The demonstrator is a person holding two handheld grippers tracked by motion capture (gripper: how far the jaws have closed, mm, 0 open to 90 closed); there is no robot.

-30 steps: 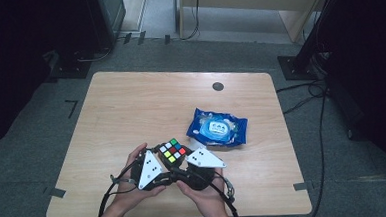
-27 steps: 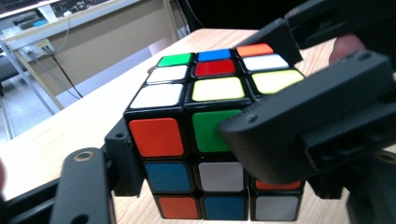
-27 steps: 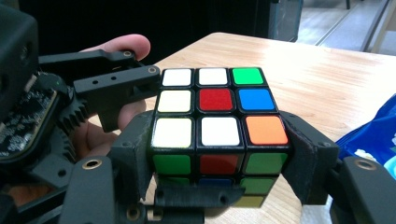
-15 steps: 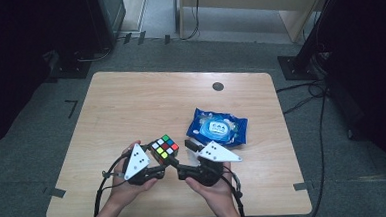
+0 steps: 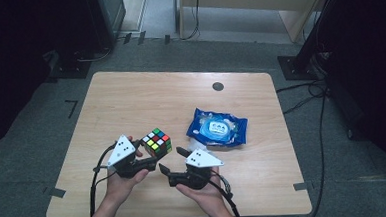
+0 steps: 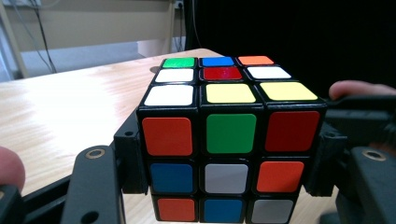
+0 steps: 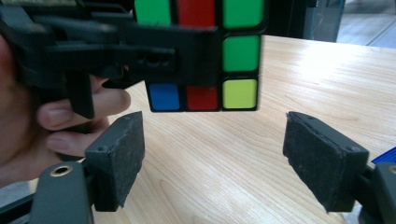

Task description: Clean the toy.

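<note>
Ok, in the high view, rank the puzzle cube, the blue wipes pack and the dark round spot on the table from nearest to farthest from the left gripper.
1. Puzzle cube: clamped in the left gripper, front left of the table.
2. Blue wipes pack: lying to the cube's right, mid-table.
3. Dark round spot: by the table's far edge, beyond the pack.

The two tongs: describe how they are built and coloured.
Both the left tongs and the right tongs have black bodies, each topped by a pale grey three-cornered plate. A black cable trails from each. The right tongs' pads are dark, rough rectangular blocks. The forearms are bare, with no sleeves.
</note>
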